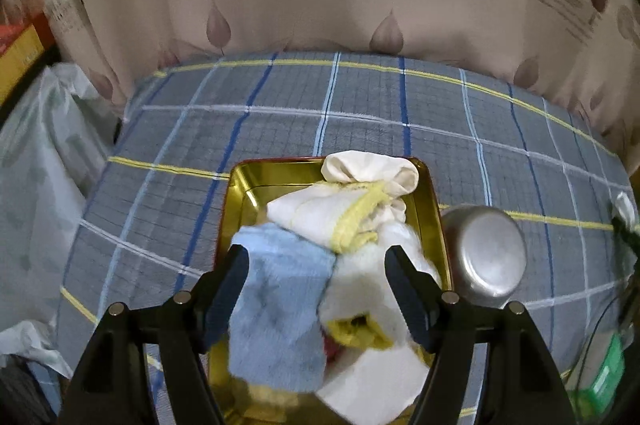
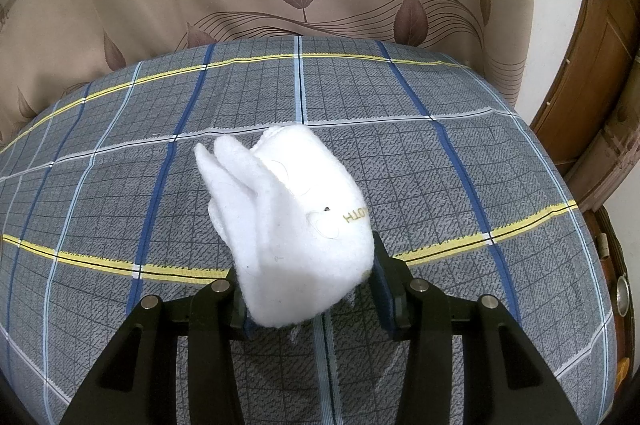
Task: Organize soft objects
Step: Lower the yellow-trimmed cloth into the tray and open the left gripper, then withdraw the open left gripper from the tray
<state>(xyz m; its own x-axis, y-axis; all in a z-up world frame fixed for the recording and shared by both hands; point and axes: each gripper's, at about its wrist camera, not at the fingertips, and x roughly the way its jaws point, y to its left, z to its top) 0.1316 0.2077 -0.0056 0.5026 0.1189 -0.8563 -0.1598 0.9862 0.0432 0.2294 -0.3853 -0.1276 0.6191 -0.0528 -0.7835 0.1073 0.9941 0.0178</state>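
The right claw (image 2: 308,289) grips a white plush tooth (image 2: 288,221) above the checked bed (image 2: 440,153). The left claw (image 1: 316,289) stands wide over cloths (image 1: 280,297) piled in the gold tin (image 1: 240,193). Judged step: carrying; next, place the tooth into that tin.

Each claw, left (image 1: 316,265) and right (image 2: 306,279), is matte black plastic: two angular, triangular arms with cut-out slots, each carrying round silver screw heads near the knuckles. The inner fingertips (image 2: 386,299) wear dark blue pads.
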